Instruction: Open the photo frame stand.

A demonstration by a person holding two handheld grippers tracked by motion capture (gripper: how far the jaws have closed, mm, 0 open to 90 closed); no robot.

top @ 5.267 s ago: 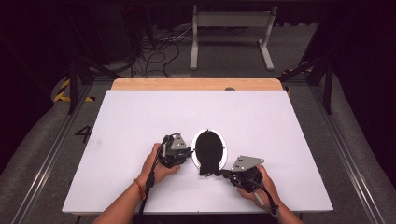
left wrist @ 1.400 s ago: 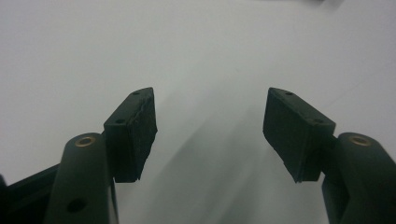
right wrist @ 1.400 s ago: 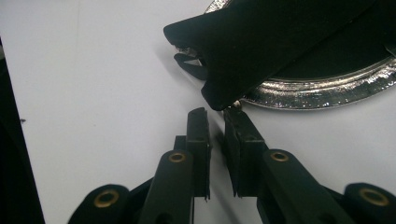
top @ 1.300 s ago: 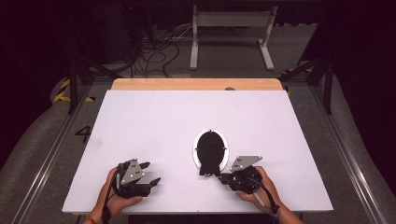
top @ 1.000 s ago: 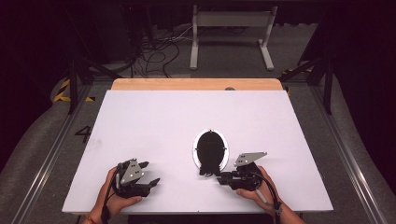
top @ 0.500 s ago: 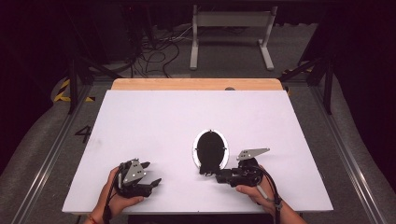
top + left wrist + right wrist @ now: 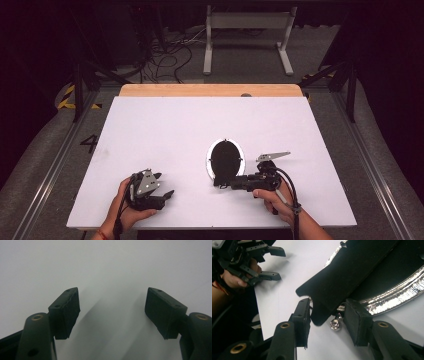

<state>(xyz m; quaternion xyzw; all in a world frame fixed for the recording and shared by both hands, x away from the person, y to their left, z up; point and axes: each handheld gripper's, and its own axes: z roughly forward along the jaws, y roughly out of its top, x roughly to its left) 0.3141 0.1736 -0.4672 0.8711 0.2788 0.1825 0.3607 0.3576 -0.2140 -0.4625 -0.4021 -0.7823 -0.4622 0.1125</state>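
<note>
Seen from above, left to right across a white table top (image 7: 200,130) with a bare wooden strip (image 7: 210,90) along its far edge.

At the near left corner: left gripper (image 7: 161,186), held in the person's left hand (image 7: 126,207), low over bare white surface, well apart from everything else. Jaws spread wide in the left gripper view, black pads (image 7: 67,311) parted, blank table between them and nothing gripped.

Right of centre: an oval mirror-like piece (image 7: 225,159), dark face inside a shiny silver rim, lying flat on the table. From its near edge, a black stand flap (image 7: 342,280) sticking out toward the person, with a small silver screw (image 7: 336,324) just beside the flap's tip.

Immediately right of that: right gripper (image 7: 218,183), held in the right hand (image 7: 275,200), lying low and pointing left at the near rim of the oval. Jaws just been opening; in the right gripper view, flap tip and screw sitting between the two pads (image 7: 357,320), left pad very close to or brushing the flap's edge, right pad standing a little off. No firm clamp visible.

Beyond the table: tangled cables (image 7: 165,55) on the floor at far left, a grey metal frame (image 7: 247,35) at far centre, black stand legs on both sides. Open white surface between the two grippers.
</note>
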